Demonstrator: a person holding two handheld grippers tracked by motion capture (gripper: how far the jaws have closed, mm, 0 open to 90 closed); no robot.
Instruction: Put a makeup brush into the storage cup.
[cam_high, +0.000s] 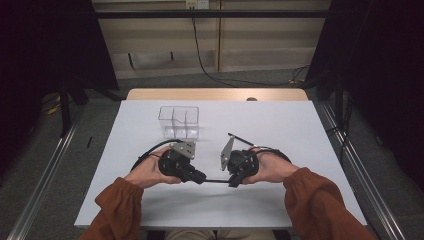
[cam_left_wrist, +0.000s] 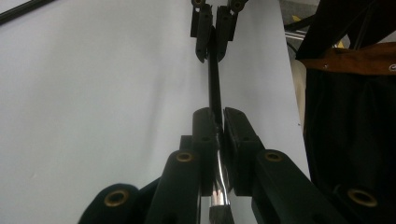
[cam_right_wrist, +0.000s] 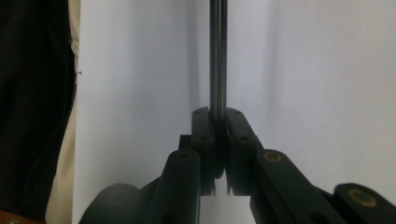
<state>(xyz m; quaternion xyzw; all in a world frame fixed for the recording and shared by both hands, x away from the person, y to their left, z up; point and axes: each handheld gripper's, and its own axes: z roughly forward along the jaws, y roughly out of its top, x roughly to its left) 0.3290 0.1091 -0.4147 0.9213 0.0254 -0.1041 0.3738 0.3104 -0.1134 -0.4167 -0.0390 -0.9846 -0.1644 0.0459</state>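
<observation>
- currently a thin black rod (cam_high: 216, 180) is held level between both grippers, low over the white table (cam_high: 280, 200), near its front edge.
- left gripper (cam_left_wrist: 219, 122): jaws clamped together on the rod, whose silvery end part is seen running back between the pads.
- right gripper (cam_right_wrist: 218, 116): jaws also pressed onto the rod; the shaft runs straight away from them in the right gripper view.
- in the left gripper view the right gripper's jaws are seen farther along the same rod, pinching it.
- what the rod is exactly cannot be told; a brush or pen is judged likely.
- step in hand, as judged: a two-ended hold, perhaps to pull a part off or pass it over.
- to be done well: both grips kept square on the shaft, any pull made straight along its axis, no bending, one grip eased only once the other is sure.
- pose: forearms in rust-coloured sleeves (cam_high: 320, 200) brought in from the near edge, hands turned inward so the grippers face each other, tip to tip.
- clear divided box (cam_high: 179, 121) stands farther back on the table, well apart from the rod.
</observation>
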